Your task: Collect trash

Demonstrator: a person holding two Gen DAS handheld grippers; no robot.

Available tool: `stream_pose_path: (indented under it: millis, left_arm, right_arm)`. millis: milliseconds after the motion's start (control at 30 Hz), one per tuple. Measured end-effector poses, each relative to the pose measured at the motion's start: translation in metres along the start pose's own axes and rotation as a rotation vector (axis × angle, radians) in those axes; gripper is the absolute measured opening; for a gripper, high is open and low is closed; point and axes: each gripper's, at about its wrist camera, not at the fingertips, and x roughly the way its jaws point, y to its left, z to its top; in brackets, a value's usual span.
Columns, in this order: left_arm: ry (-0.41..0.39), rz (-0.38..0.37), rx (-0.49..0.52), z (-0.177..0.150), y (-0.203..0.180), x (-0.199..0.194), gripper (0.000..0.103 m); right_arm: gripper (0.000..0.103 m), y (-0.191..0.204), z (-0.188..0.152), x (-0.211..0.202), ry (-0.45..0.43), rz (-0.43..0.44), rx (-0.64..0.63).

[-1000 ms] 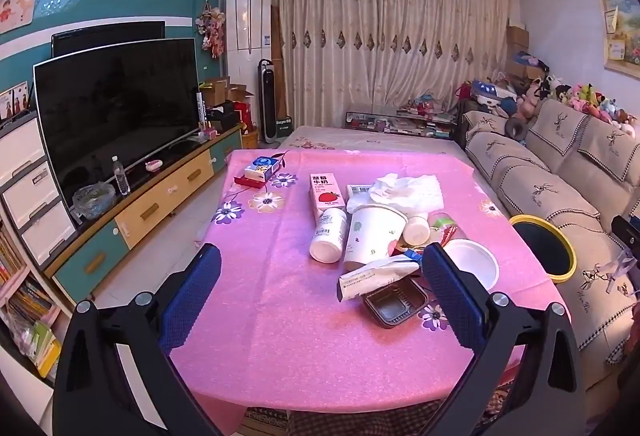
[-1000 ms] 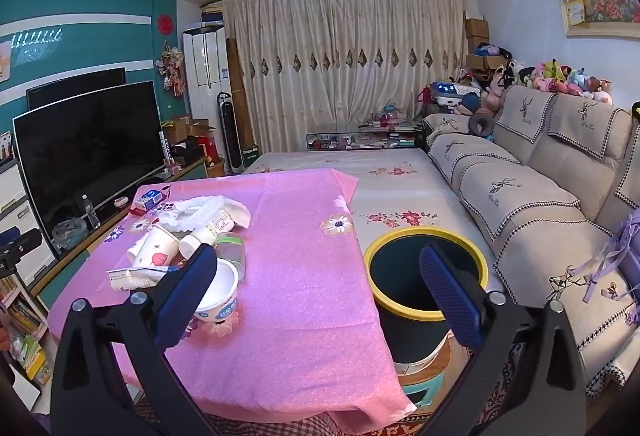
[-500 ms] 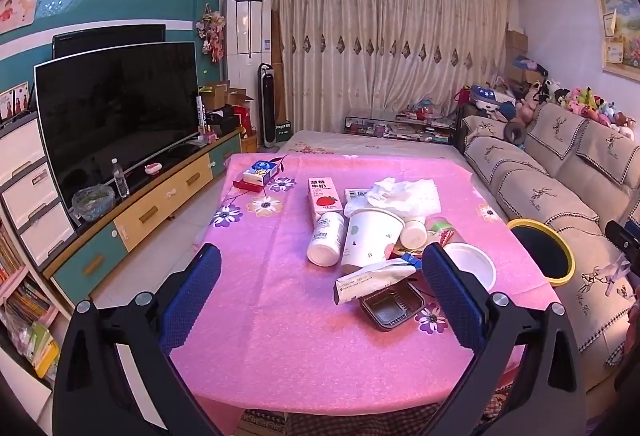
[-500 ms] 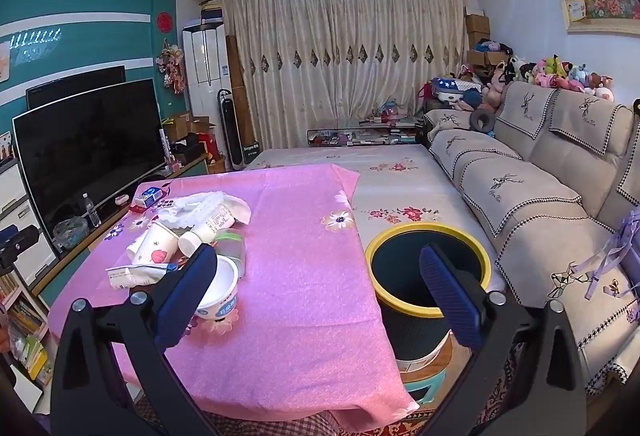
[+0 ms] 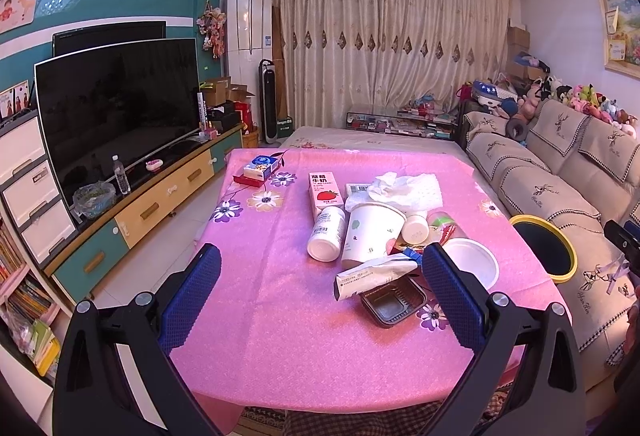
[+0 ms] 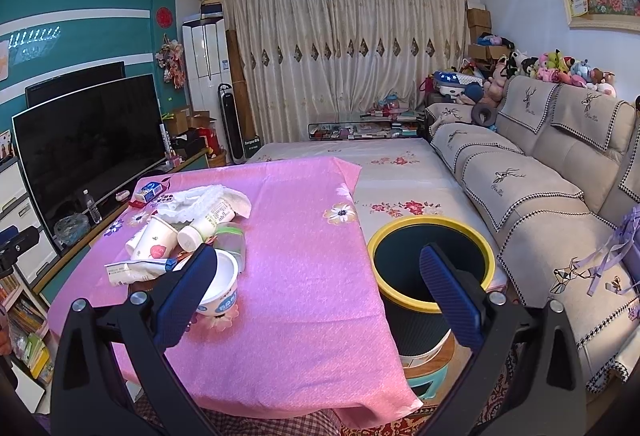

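A pile of trash lies on the pink tablecloth: a white bottle, a paper cup, crumpled tissue, a milk carton, a white bowl, a paper wrapper and a black plastic tray. My left gripper is open and empty, held above the near table edge. My right gripper is open and empty, between the white bowl and the yellow-rimmed bin beside the table.
A sofa runs along the right. A TV on a low cabinet stands to the left. A small blue box lies at the table's far left. The bin also shows in the left wrist view.
Both views have shifted only slightly; the left gripper has drawn a little back from the pile. Both grippers stay open and empty.
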Motion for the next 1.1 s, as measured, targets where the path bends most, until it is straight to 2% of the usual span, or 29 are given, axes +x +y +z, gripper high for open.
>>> stream_pose_path:
  millis: [1100]
  left_arm:
    - [0.005,0.007,0.004,-0.0025,0.0000,0.0042,0.099]
  right_arm:
    - [0.097,-0.0022,-0.0028,0.0074,0.021,0.000,0.010]
